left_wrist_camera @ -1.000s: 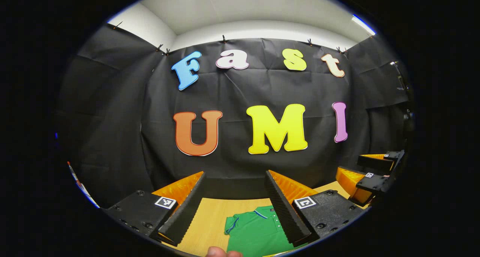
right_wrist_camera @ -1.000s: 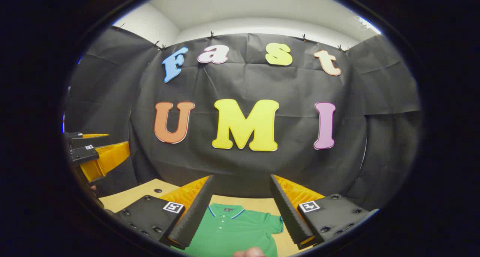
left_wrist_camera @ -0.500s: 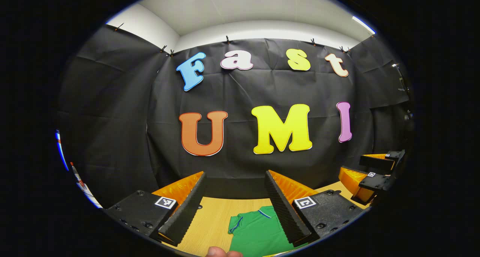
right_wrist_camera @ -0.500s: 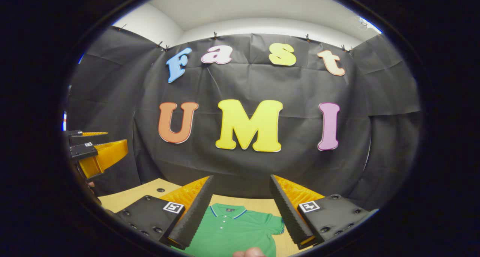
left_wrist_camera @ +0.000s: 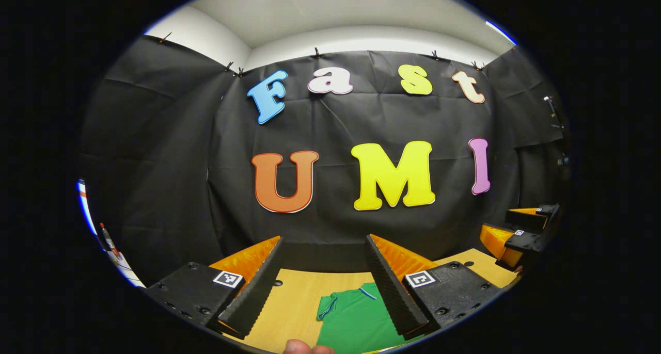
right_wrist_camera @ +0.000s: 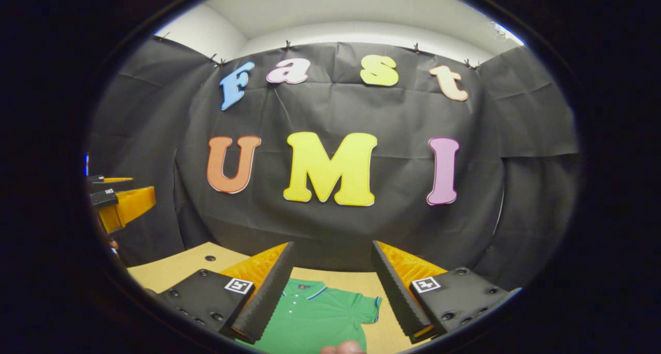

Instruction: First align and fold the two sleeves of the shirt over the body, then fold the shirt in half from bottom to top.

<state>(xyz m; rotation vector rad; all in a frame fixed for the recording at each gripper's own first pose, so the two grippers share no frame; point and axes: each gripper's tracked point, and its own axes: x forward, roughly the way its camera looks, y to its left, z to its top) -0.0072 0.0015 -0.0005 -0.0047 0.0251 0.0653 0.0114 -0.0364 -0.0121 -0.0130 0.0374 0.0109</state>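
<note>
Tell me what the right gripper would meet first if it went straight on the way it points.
Probably the black cloth wall: the right gripper, fingers open, points roughly level above the green shirt and table. Depth is unclear.

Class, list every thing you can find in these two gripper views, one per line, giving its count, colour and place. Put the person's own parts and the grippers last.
Shirt: one, green with blue-trimmed collar and sleeves, lying flat on the table, sleeves not yet folded.
Table: one, light wood, under the shirt.
Booth wall: black cloth, behind the table.
Ceiling: white, with light panels, above the wall.
Left gripper: one, jaws open, raised over the shirt's sleeve side.
Right gripper: one, jaws open, raised over the collar.
Fingertips: the person's, at the bottom edge of each view.
</note>
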